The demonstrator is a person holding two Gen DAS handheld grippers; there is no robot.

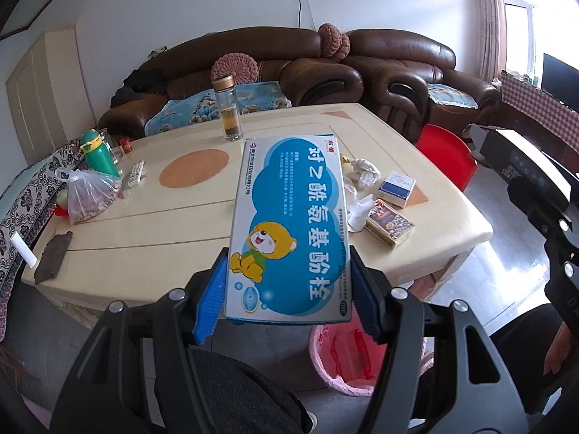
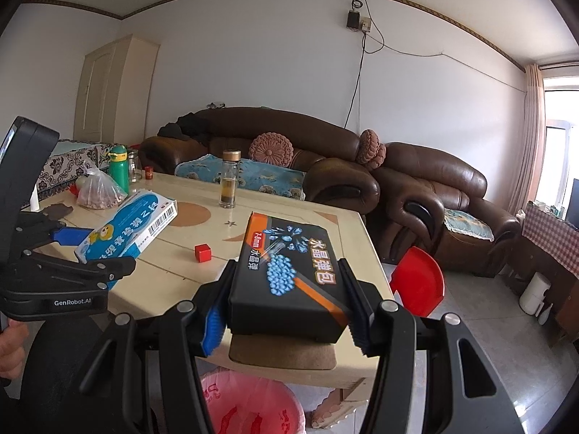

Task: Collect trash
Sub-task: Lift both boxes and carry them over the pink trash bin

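My left gripper (image 1: 289, 282) is shut on a blue and white medicine box (image 1: 289, 224) with a cartoon bear, held above the table's near edge; the box also shows in the right wrist view (image 2: 126, 224). My right gripper (image 2: 286, 303) is shut on a black box (image 2: 289, 271) with blue beads printed on it, held over the table's front edge. A bin with a pink bag (image 1: 343, 358) stands on the floor below both grippers, also in the right wrist view (image 2: 249, 405). Crumpled tissues (image 1: 363, 173), a small blue box (image 1: 396, 188) and a dark patterned box (image 1: 389, 226) lie on the table.
The cream table (image 1: 144, 231) holds a glass tea bottle (image 1: 228, 112), a green flask (image 1: 97, 152), a bag of nuts (image 1: 90, 195), a remote (image 1: 135, 173) and a red cube (image 2: 202, 252). A red stool (image 1: 448, 155) stands at the right. Brown sofas (image 1: 325, 68) lie behind.
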